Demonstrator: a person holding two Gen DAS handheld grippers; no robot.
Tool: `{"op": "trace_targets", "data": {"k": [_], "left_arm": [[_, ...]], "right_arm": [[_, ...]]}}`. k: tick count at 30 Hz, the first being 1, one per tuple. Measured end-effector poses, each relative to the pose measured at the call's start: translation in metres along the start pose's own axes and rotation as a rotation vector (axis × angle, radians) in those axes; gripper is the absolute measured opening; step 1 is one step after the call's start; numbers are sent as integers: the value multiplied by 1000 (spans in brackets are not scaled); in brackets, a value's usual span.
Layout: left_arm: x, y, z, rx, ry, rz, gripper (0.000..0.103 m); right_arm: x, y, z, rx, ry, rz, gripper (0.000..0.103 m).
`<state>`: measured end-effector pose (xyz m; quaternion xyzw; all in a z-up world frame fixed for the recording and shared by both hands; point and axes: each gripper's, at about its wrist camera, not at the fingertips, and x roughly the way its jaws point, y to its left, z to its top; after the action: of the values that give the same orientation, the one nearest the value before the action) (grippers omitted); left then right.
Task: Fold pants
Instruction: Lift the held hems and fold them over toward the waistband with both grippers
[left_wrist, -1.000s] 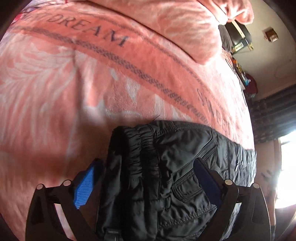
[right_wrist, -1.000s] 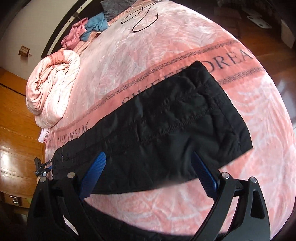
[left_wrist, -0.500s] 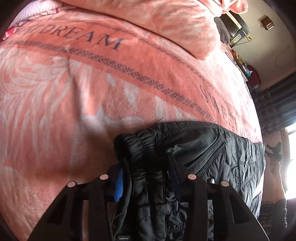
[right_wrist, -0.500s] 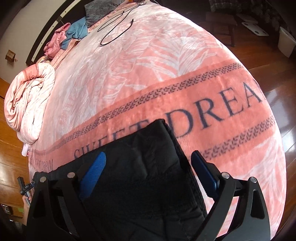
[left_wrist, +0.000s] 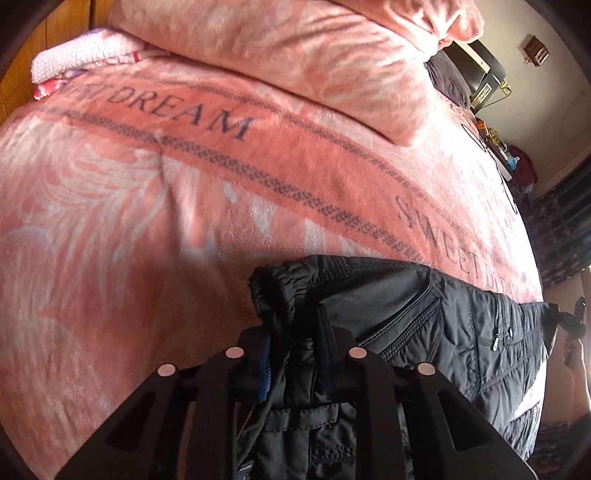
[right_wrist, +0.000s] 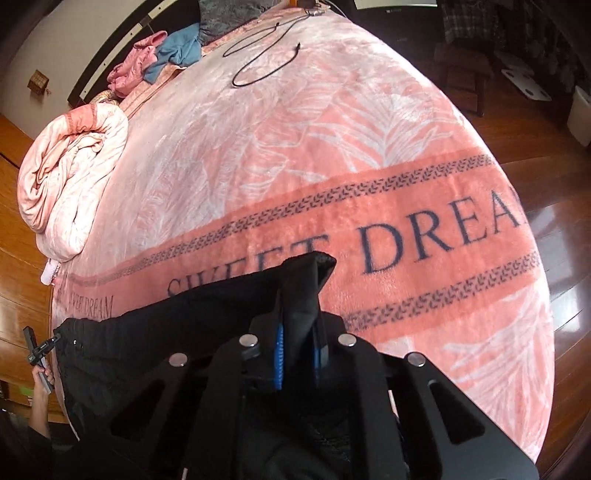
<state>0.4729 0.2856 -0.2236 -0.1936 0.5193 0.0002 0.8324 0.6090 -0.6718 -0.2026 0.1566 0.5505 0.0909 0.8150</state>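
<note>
- Black quilted pants (left_wrist: 424, 317), with an elastic waistband and zip pockets, lie stretched across the pink plush blanket (left_wrist: 155, 206) printed "SWEET DREAM", near the bed's front edge.
- Left gripper (left_wrist: 293, 350): black frame, blue-padded fingers (left_wrist: 264, 369) drawn close together, clamped on the gathered waistband corner; the bunched elastic sticks up just past the tips.
- Right gripper (right_wrist: 297, 354): same build, fingers (right_wrist: 279, 363) pinched narrow on a leg-hem corner of the pants (right_wrist: 207, 314); the cuff end stands up between the tips, over the lettered band of the blanket (right_wrist: 295, 147).
- From the right wrist view the garment runs leftward from the held cuff to the far waistband, where the other gripper and the person's hand (right_wrist: 42, 373) show at the bed edge.
- A rolled pink quilt (right_wrist: 70, 184) lies at the bed's left side, well apart from the pants.
- A thin black cable (right_wrist: 266, 62) lies looped on the blanket near the headboard; pink and blue clothes (right_wrist: 159, 59) are heaped beside it.
- Brown wooden floor (right_wrist: 554, 229) is beyond the bed's right side.
</note>
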Motion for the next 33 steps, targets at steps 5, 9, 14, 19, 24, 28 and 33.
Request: {"op": "trace_targets", "data": {"k": [5, 9, 14, 19, 24, 28, 33], "left_arm": [[-30, -15, 3, 23, -56, 11, 20], [-60, -23, -1, 40, -94, -7, 19], [-98, -33, -7, 69, -155, -44, 19], [-139, -42, -21, 106, -227, -99, 19], [-160, -43, -40, 119, -252, -133, 19], [-174, -40, -57, 117, -271, -159, 19], [-188, -34, -74, 112, -287, -186, 19]], "right_arm": [[-53, 22, -9, -15, -75, -14, 9], [-98, 39, -21, -28, -131, -22, 9], [-154, 51, -42, -28, -189, -32, 9], [-199, 54, -78, -28, -254, -33, 9], [-217, 47, -122, -19, -281, -50, 9], [-223, 36, -161, 4, -292, -67, 9], [-236, 27, -206, 30, -321, -84, 9]]}}
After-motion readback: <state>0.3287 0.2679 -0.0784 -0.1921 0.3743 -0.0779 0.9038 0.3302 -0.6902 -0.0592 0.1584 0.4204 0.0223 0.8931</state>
